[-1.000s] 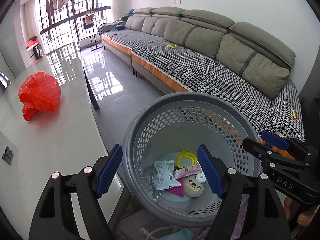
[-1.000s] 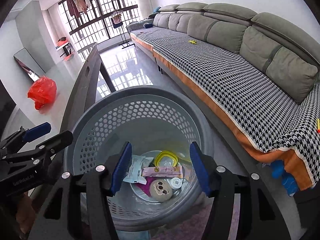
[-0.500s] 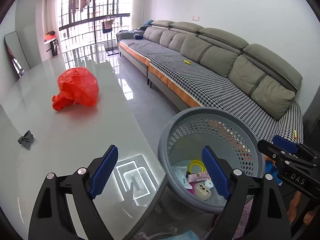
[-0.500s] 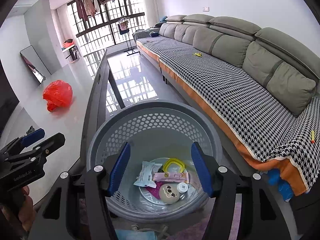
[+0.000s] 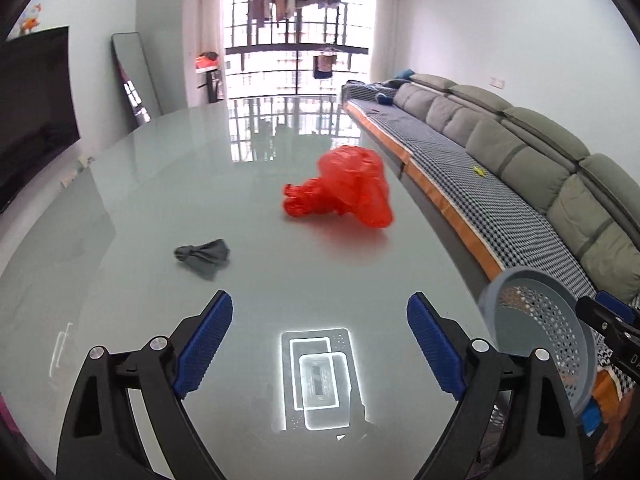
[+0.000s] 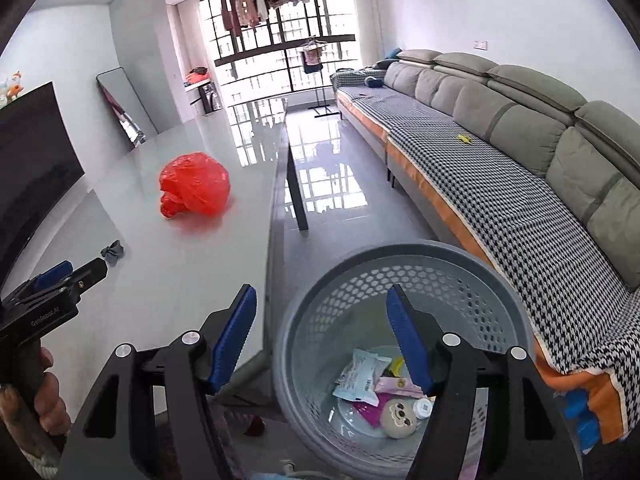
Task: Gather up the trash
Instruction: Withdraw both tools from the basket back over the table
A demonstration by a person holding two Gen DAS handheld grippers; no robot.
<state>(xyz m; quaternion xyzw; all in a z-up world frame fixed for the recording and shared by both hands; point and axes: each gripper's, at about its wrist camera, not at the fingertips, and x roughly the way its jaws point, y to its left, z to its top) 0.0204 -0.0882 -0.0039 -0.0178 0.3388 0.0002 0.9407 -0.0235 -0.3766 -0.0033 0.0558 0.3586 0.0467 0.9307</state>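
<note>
The left gripper [image 5: 319,344] has swung left, off the grey basket [image 5: 540,336] and out over the tabletop [image 5: 120,280]; the basket now sits at its right edge, with the red bag [image 5: 340,192] and dark crumpled scrap [image 5: 204,258] ahead. The right gripper [image 6: 320,340] has shifted left too, its left finger now over the tabletop.

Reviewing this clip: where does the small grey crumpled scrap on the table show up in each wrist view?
Left wrist: the grey scrap lies left of centre on the table, ahead of the left tongs.
Right wrist: it sits small at the left edge, just beyond the left tongs' tip.
Shared landmark: the red plastic bag, farther along the table.
</note>
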